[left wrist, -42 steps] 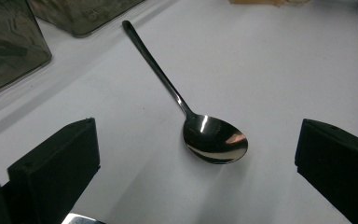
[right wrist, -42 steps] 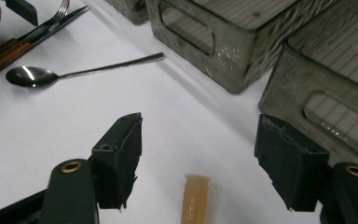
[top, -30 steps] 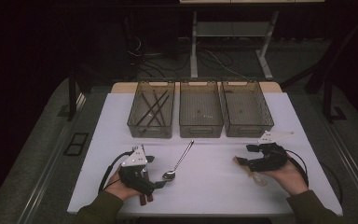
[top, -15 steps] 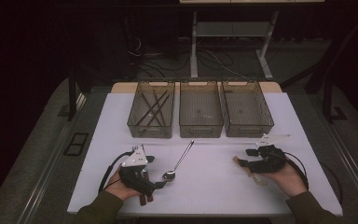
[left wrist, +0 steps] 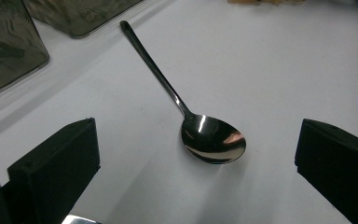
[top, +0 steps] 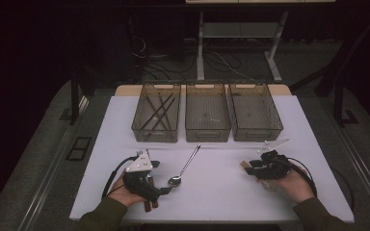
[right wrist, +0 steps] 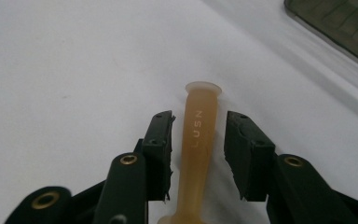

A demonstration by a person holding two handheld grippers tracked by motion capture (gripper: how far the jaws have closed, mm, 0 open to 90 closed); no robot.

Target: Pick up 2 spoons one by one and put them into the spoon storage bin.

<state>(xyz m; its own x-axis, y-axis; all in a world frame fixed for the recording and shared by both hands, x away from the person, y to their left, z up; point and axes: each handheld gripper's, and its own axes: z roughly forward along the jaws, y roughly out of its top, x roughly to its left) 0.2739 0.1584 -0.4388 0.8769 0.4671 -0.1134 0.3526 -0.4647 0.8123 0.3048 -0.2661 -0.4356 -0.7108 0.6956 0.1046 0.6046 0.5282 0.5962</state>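
A: Nearest to the person, what does the right gripper (right wrist: 198, 140) do?

B: Its jaws have just been closing around an amber plastic handle (right wrist: 196, 154) that lies flat on the white table (top: 221, 192). In the right gripper view the handle is between the two pads, but I see a thin gap on each side, so the pads do not press it yet. I would call the jaws still open, with the thing between them

A: And the left gripper (left wrist: 196, 186)?

B: Its jaws stand wide apart and hold nothing. The metal spoon (left wrist: 200, 130) lies on the table just in front of them, bowl toward the gripper and handle pointing away to the bins

A: So which step is this?

B: I judge it is the grasp of the amber piece by the right hand (top: 289, 180). The left hand (top: 130, 190) only waits beside the spoon

A: What is farther away?

B: Three clear bins in a row at the far side of the table. The left bin (top: 156, 118) has some dark sticks inside, maybe chopsticks. The middle bin (top: 207, 118) and the right bin (top: 255, 115) look empty, as far as I can tell

A: What does the next move need?

B: The right jaws must close the last bit until the pads hold the handle firmly, centred, so it does not slip or turn. Then a lift, and probably a carry to one bin; which one I cannot say
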